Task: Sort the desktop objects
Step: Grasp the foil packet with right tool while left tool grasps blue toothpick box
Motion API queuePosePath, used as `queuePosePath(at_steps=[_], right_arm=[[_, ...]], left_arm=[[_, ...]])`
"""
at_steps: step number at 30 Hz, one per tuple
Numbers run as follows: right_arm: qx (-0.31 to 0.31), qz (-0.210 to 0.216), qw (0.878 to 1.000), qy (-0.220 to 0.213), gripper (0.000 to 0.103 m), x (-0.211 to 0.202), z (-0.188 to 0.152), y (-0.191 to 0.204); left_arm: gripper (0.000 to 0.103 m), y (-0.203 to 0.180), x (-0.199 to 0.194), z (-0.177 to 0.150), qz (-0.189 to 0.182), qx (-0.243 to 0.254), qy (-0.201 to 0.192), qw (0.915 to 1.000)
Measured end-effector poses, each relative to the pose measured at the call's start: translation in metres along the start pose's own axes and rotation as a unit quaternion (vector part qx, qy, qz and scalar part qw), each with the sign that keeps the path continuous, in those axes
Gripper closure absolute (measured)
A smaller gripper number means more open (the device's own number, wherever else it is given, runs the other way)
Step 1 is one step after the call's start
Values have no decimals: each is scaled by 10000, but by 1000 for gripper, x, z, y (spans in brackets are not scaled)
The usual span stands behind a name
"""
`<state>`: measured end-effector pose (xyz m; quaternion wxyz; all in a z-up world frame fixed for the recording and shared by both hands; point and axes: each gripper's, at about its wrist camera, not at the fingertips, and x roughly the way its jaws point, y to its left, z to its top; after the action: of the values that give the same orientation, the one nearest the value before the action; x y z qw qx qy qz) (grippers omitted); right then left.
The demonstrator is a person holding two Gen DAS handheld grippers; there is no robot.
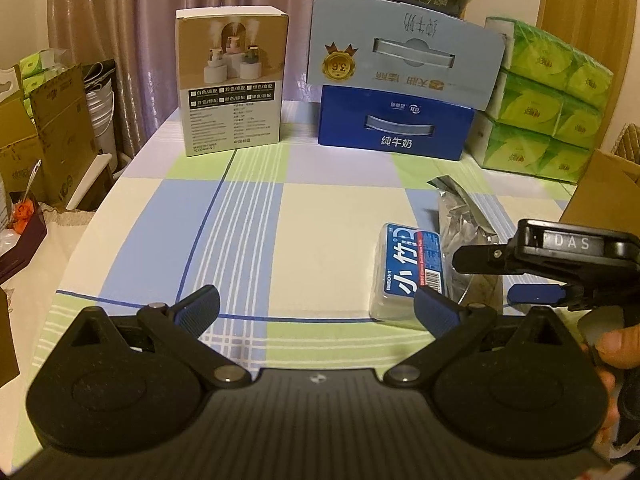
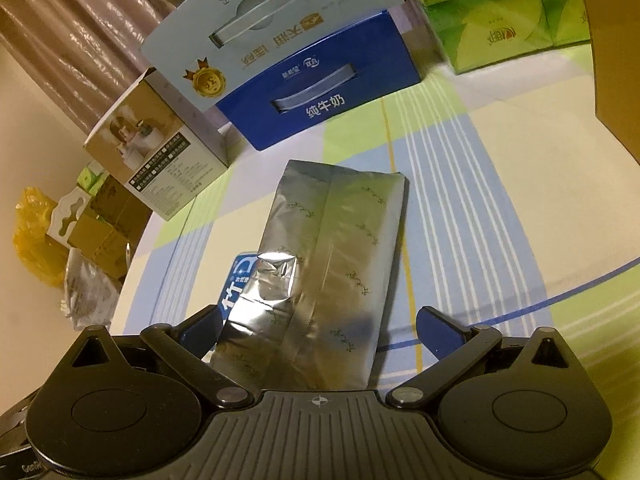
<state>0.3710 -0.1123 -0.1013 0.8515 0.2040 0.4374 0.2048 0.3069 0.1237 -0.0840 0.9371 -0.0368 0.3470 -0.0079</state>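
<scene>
While the left gripper (image 1: 316,312) gapes wide, the right gripper's (image 2: 320,328) wide jaws straddle the foil bag (image 2: 332,264).

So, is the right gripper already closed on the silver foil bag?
No. In the right wrist view the right gripper stands wide open, with the silver foil bag lying on the table between its fingers.

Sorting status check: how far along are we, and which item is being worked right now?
Nothing looks sorted yet. The silver foil pouch and the small blue tissue pack lie side by side on the checked tablecloth. The right gripper is open around the pouch, not closed. The left gripper is open, empty. Both items remain.
</scene>
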Motion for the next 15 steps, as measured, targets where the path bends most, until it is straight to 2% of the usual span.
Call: queuePosePath(at_steps=[4,7,9,12,15], right_arm=[[77,162,9997,155,26,1,0,1],[-26,77,9998,169,34,-1,1,3],[-52,-55,9998,176,46,-4,3,2],[-251,-212,9993,192,49,-11,5,1],[-747,-582,9955,105,51,-22,5,3]], left_arm=[[2,0,3,-1,10,12,34,10000],[2,-1,4,-2,-2,33,59,10000],[2,-3,4,-2,-24,66,53,10000],[2,-6,5,-2,-73,140,36,9999],[2,-11,6,-2,-164,211,20,9996]])
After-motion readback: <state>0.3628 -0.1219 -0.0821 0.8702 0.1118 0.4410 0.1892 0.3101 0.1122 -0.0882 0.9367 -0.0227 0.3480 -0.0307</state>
